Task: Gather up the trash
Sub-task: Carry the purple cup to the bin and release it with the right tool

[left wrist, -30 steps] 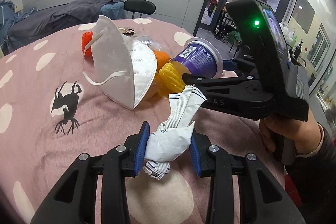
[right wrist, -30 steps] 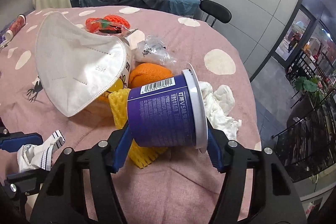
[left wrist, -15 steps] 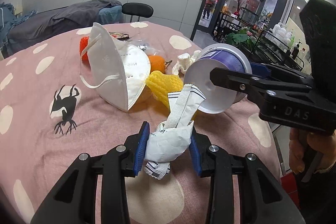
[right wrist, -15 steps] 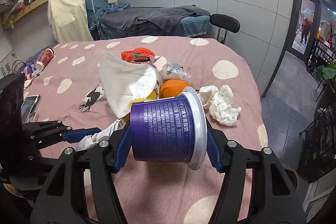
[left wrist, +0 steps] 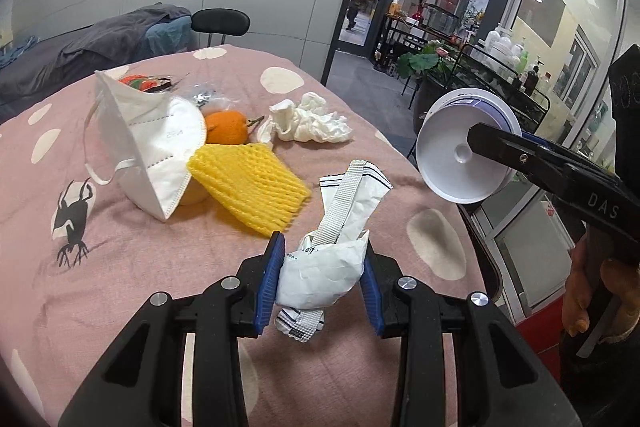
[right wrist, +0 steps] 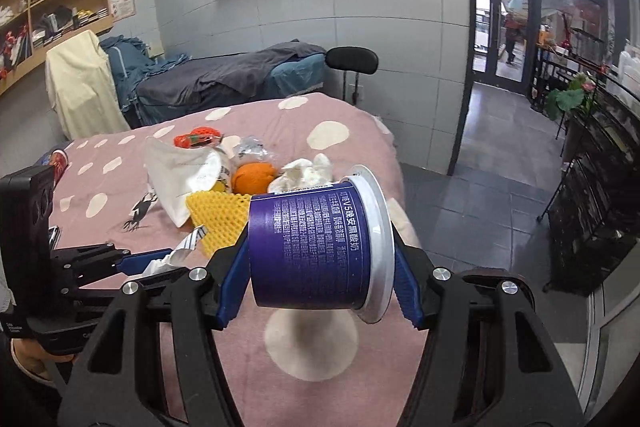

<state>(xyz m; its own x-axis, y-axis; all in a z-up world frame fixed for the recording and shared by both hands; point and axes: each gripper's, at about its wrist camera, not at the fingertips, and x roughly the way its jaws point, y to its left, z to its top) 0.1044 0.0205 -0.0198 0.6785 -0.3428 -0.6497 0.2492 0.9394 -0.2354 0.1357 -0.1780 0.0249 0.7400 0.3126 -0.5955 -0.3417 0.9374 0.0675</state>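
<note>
Both pairs of fingers are pinching trash. On the left gripper point(left wrist: 322, 281), the blue fingers point(left wrist: 269, 281) squeeze a crumpled white wrapper point(left wrist: 324, 277) whose striped end sticks up and forward above the pink spotted worktop point(left wrist: 132, 259). On the right gripper point(right wrist: 316, 277), the fingers point(right wrist: 231, 281) clamp a purple yogurt cup point(right wrist: 308, 247) lying on its side, base against one pad and white rim against the other; in the left wrist view the cup hangs in the air past the worktop's right edge, its white mouth turned toward the camera. More trash lies on the worktop ahead: a white face mask point(left wrist: 152, 139) leaning over a yellow foam net point(left wrist: 248, 185), an orange point(left wrist: 226, 127) just behind them, and a wad of white tissue point(left wrist: 308, 123) near the far edge.
</note>
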